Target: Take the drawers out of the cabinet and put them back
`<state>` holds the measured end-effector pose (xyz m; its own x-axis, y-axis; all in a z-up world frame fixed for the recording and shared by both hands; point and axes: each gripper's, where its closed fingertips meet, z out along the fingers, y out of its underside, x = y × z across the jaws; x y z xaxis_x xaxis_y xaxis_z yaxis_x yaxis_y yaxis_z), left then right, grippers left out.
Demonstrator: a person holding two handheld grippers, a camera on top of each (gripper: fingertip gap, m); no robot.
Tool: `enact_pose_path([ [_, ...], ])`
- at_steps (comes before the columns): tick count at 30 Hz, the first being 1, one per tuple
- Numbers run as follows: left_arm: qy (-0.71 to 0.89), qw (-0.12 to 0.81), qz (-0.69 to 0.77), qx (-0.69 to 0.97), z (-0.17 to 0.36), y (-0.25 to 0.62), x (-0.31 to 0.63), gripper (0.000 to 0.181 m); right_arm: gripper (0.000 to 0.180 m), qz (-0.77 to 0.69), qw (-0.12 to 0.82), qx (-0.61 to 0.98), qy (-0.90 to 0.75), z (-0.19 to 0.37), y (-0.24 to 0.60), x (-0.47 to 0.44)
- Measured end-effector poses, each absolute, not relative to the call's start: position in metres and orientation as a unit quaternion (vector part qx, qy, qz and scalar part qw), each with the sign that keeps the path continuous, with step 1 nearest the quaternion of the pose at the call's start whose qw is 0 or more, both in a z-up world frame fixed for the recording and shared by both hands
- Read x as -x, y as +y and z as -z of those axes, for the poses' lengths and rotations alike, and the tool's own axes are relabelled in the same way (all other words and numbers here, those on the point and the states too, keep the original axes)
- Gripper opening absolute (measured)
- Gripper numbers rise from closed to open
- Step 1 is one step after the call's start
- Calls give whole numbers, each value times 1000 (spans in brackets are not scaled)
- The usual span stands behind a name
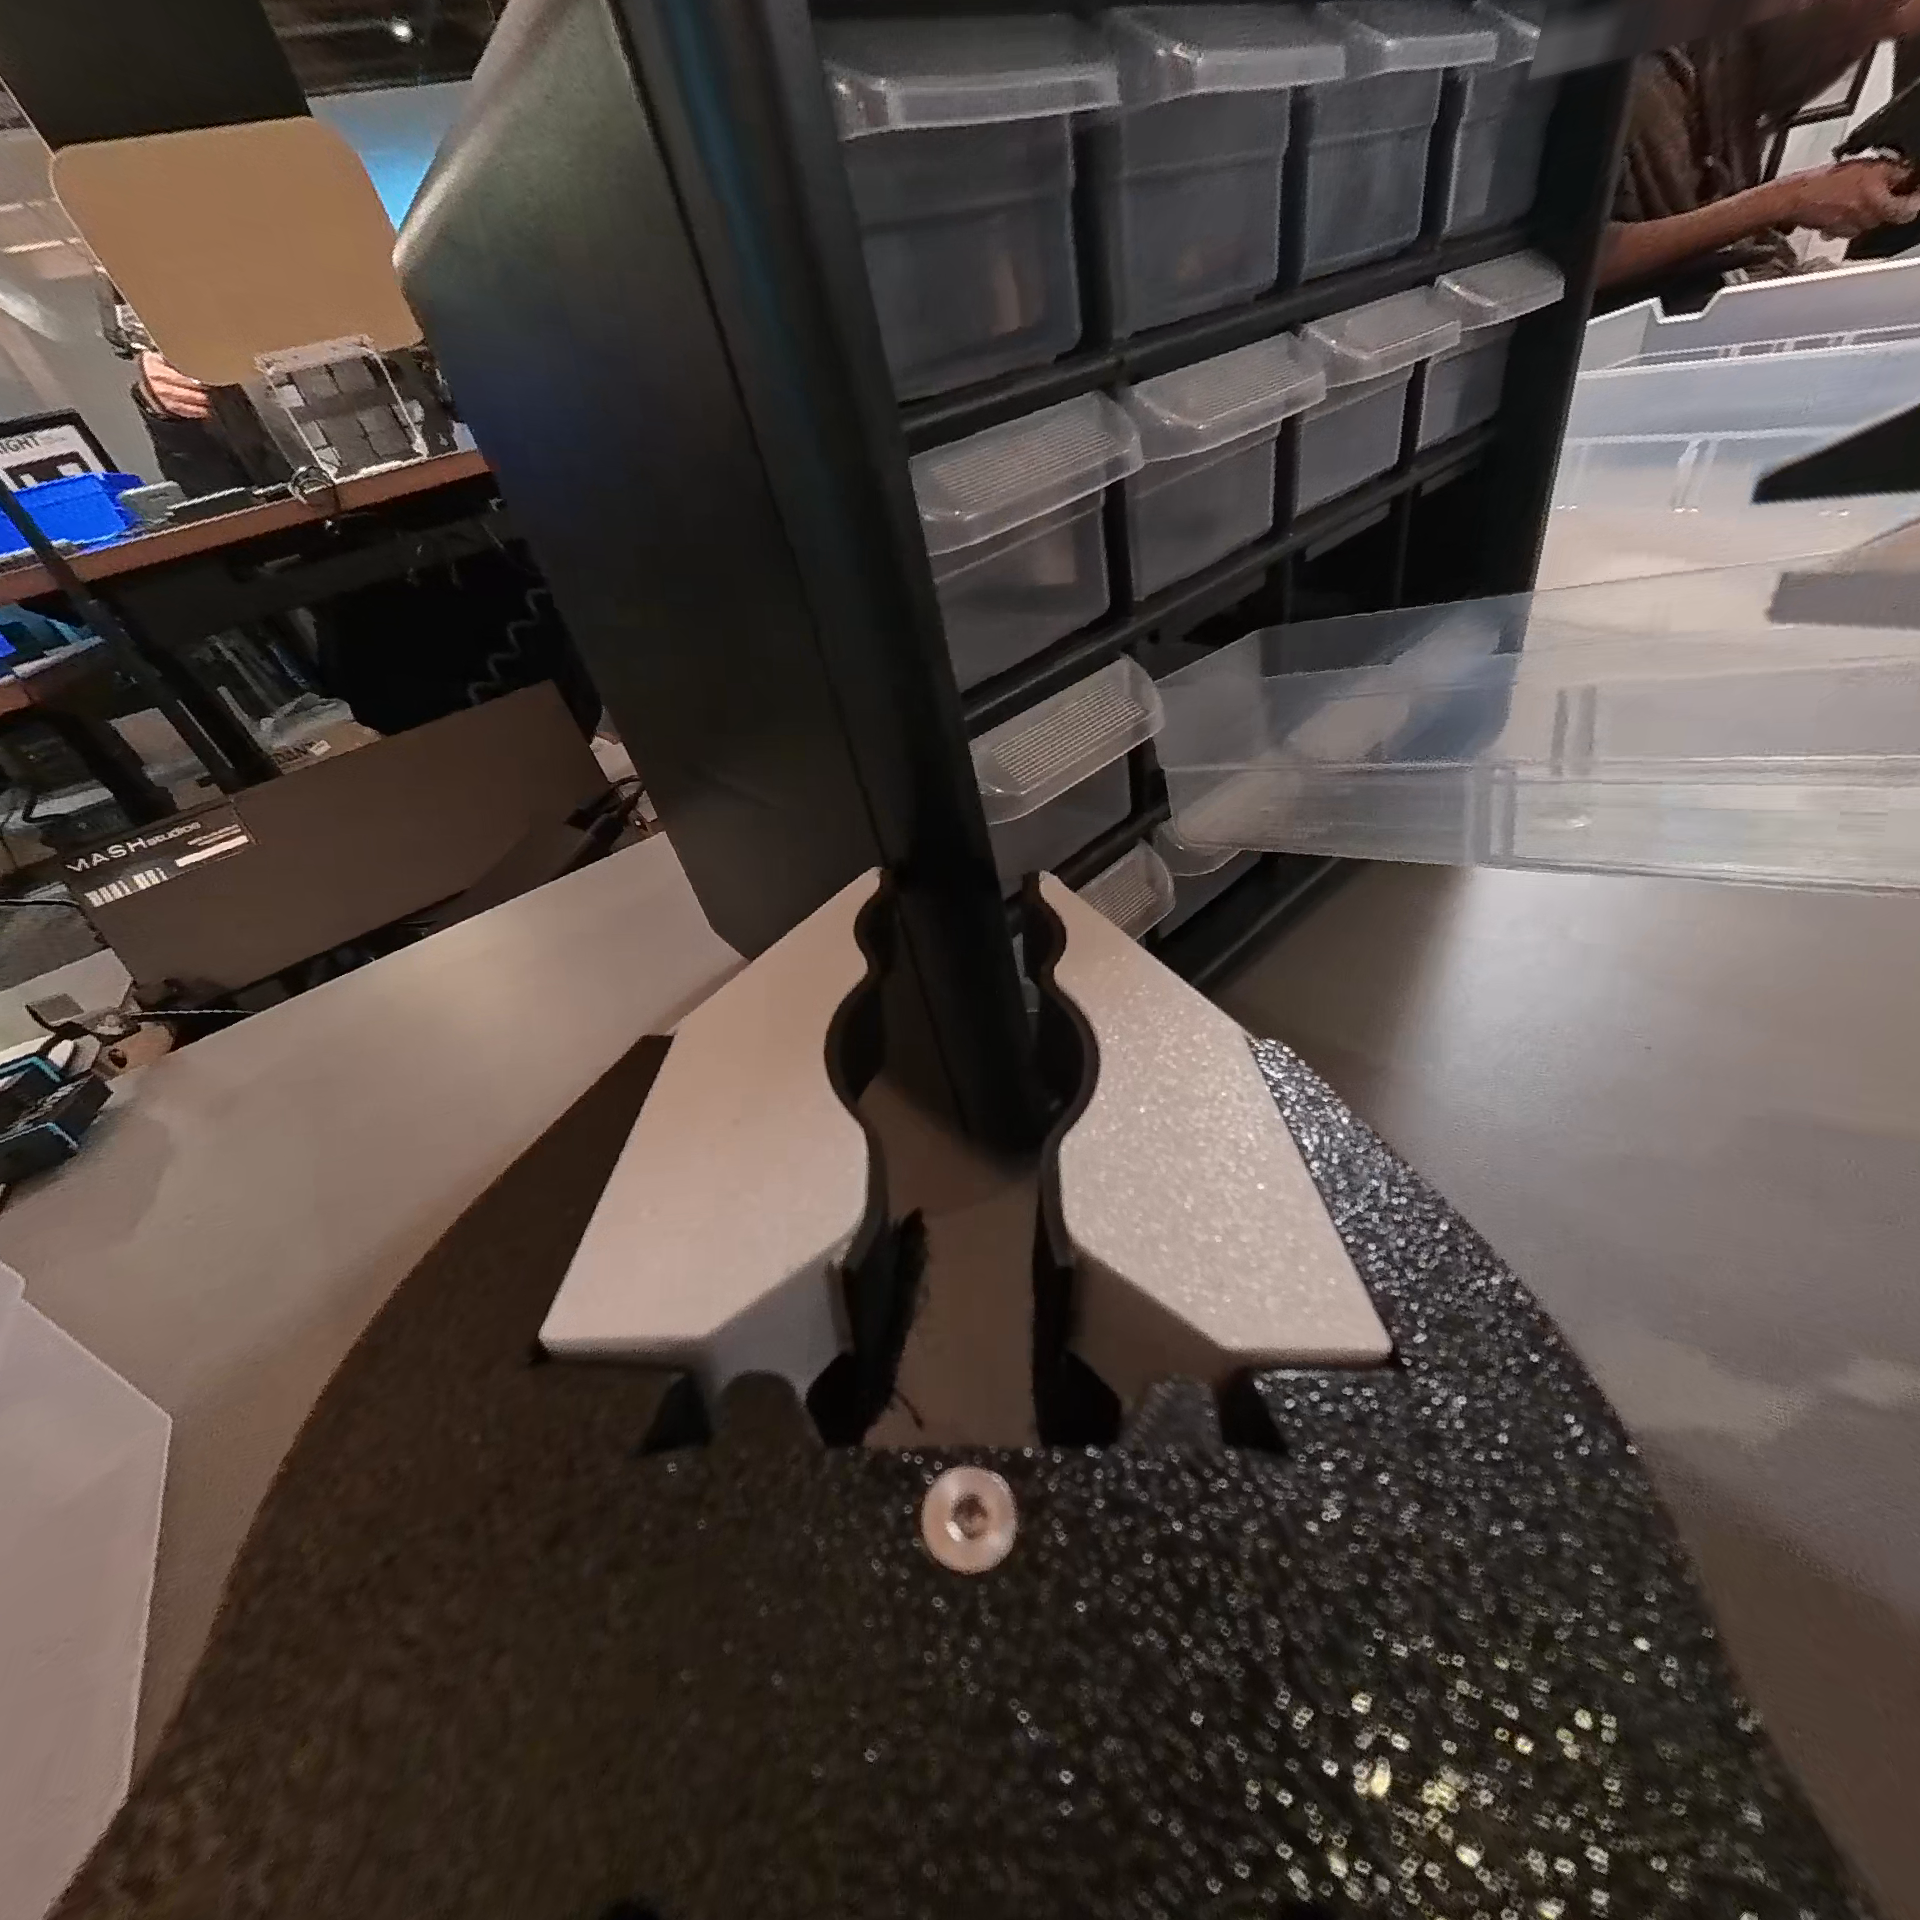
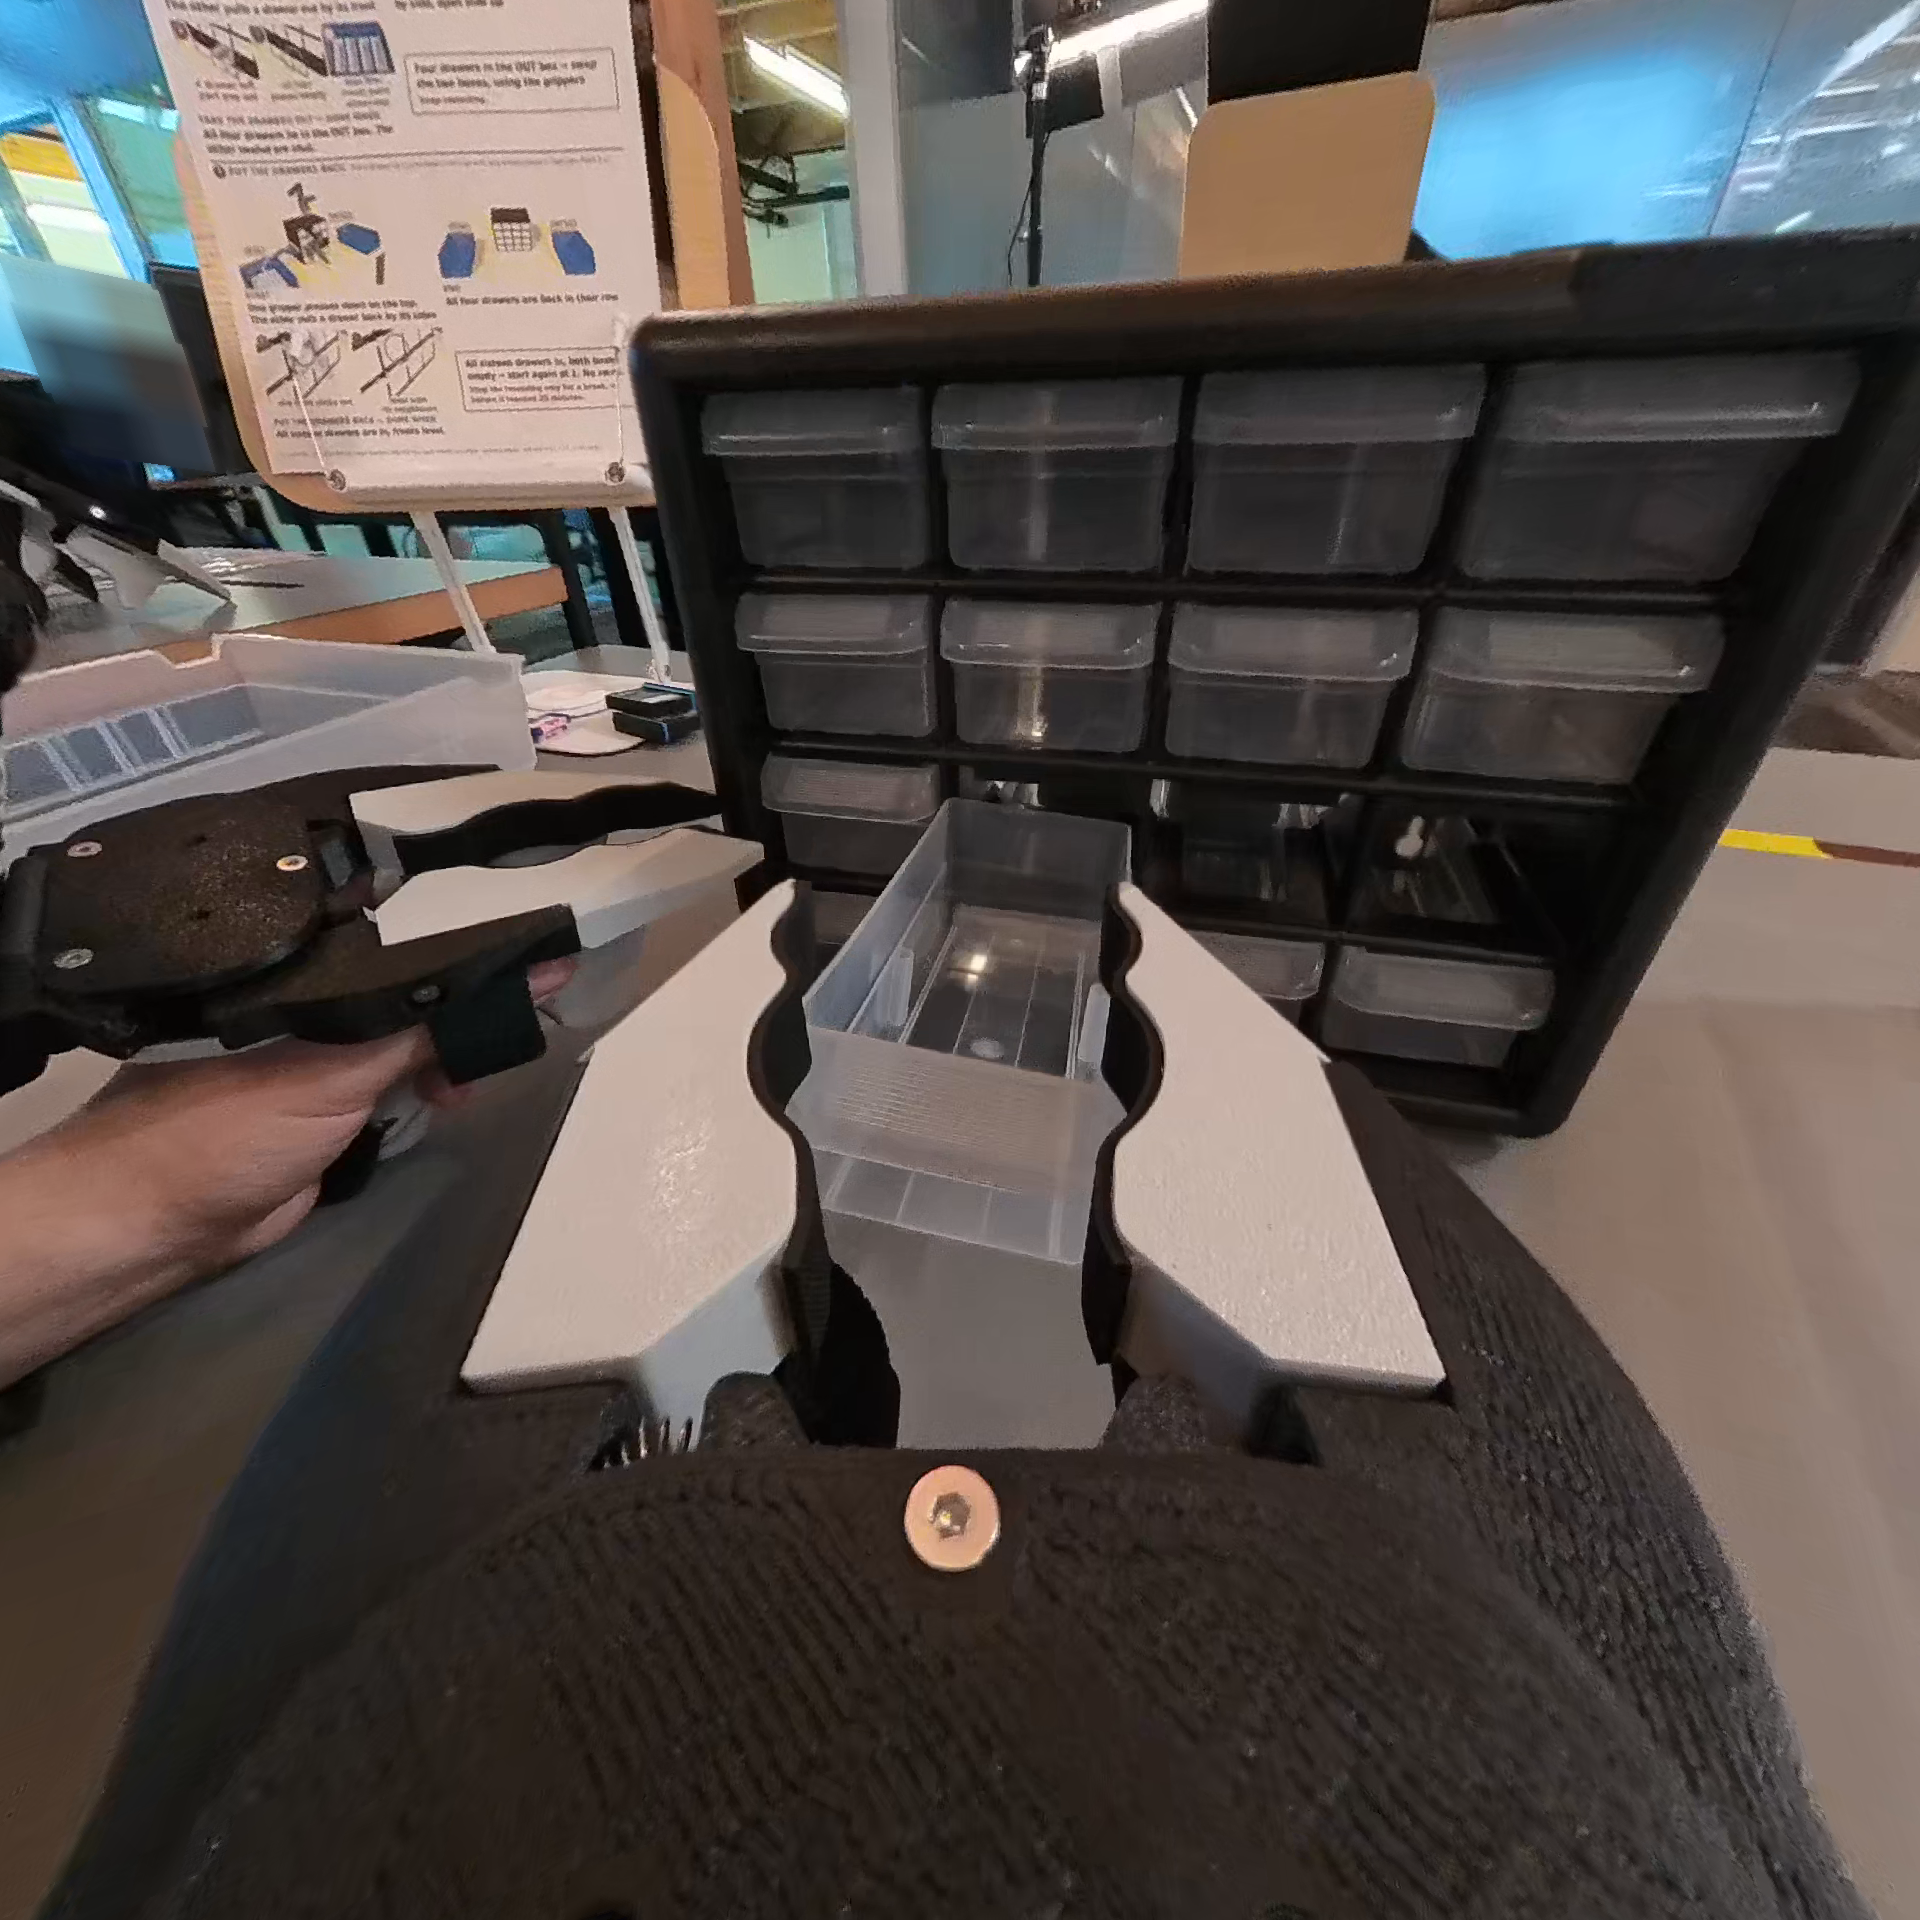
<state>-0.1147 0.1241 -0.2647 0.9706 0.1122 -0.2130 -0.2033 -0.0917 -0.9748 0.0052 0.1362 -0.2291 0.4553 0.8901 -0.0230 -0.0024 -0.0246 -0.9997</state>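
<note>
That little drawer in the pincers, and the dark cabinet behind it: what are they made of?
The drawer looks like thin clear plastic, glossy: you see straight through its walls and floor, and light glints on it. The cabinet seems to be black moulded plastic with a dull, matte finish and rounded corners, though painted metal cannot be ruled out. The right gripper pinches the drawer's sides.

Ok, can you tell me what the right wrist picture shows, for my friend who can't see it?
The right gripper holds a clear drawer by its sides, in front of a black cabinet with three empty slots in its third row. On the left, a hand holds the left gripper at the cabinet's side.
</note>
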Motion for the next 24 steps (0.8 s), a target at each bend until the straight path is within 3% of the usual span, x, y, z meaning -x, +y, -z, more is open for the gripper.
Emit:
enact_pose_path([
  [6,32,673,-118,729,265,124,114,22,54,-380,575,621,-373,241,132,-9],
  [7,32,673,-118,729,265,124,114,22,43,-384,569,622,-377,244,129,-11],
  [8,32,673,-118,729,265,124,114,22,19,-384,563,623,-385,248,126,-14],
  [12,32,673,-117,729,265,124,114,22,28,-367,499,662,-422,279,122,-22],
  [18,33,673,-118,729,265,124,114,22,62,-381,398,577,-603,289,75,-22],
  [22,33,673,-118,729,265,124,113,23,69,-189,367,464,-783,318,59,-41],
  [24,33,673,-117,729,264,124,113,23,57,-66,364,404,-837,333,67,-47],
])
